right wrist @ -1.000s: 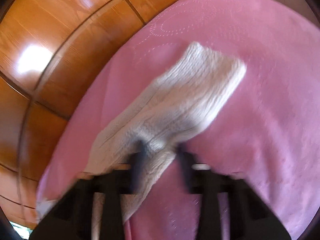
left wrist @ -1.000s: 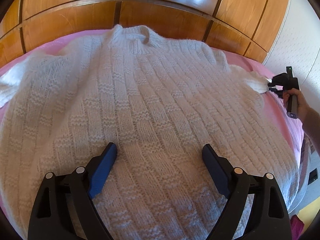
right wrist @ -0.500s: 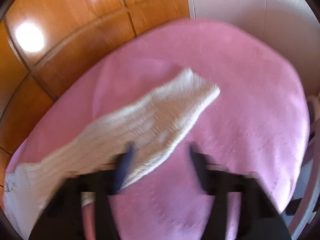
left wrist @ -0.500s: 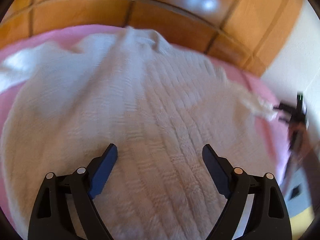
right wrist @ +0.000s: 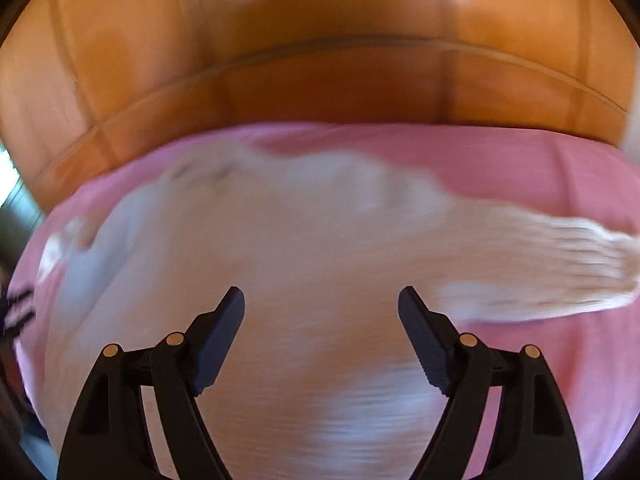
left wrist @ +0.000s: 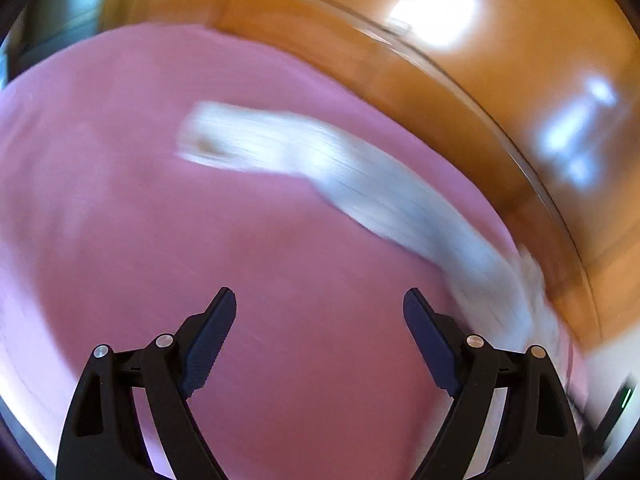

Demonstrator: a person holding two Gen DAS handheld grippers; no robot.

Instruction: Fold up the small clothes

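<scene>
A white knitted sweater lies spread flat on the pink bed cover. In the right wrist view its body fills the middle and one sleeve stretches out to the right. My right gripper is open and empty above the sweater's body. In the left wrist view only the other sleeve shows, lying diagonally across the pink cover. My left gripper is open and empty over bare cover, below that sleeve. Both views are motion-blurred.
A glossy wooden headboard rises behind the bed, also seen in the left wrist view. A white wall strip shows at the lower right of the left wrist view.
My right gripper let go of the right sleeve, opened wide and swung over the sweater's body. My left gripper swung left, off the body, toward the left sleeve.
</scene>
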